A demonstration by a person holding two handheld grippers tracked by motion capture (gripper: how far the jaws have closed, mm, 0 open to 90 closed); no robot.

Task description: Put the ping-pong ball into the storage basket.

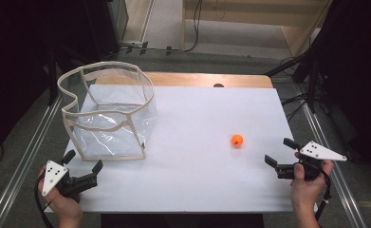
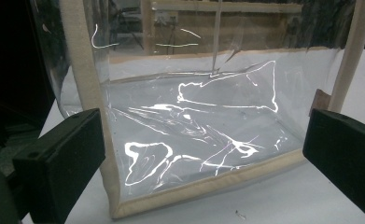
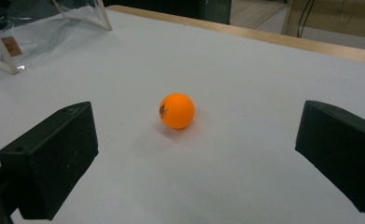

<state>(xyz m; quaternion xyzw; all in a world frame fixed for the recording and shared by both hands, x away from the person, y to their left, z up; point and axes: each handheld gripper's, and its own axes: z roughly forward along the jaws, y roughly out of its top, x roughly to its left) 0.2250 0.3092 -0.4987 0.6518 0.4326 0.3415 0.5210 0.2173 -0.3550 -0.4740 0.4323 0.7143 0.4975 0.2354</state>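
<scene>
An orange ball (image 1: 237,140) lies alone on the white table top (image 1: 197,166), right of centre. My right gripper (image 1: 281,151) is open a short way to the ball's right, pointing at it; in the right gripper view the ball (image 3: 177,110) rests on the table ahead of the wide-apart jaws. A clear plastic bag with cream fabric edging (image 1: 108,111) stands open-topped at the table's left. My left gripper (image 1: 83,160) is open just in front of the bag's near bottom edge, and the left gripper view looks through the bag's clear wall (image 2: 203,121) at close range.
A strip of wooden table edge (image 1: 207,79) runs along the far side of the white top. Metal rails (image 1: 22,156) flank the table on both sides, with black stands and cables on the floor behind.
</scene>
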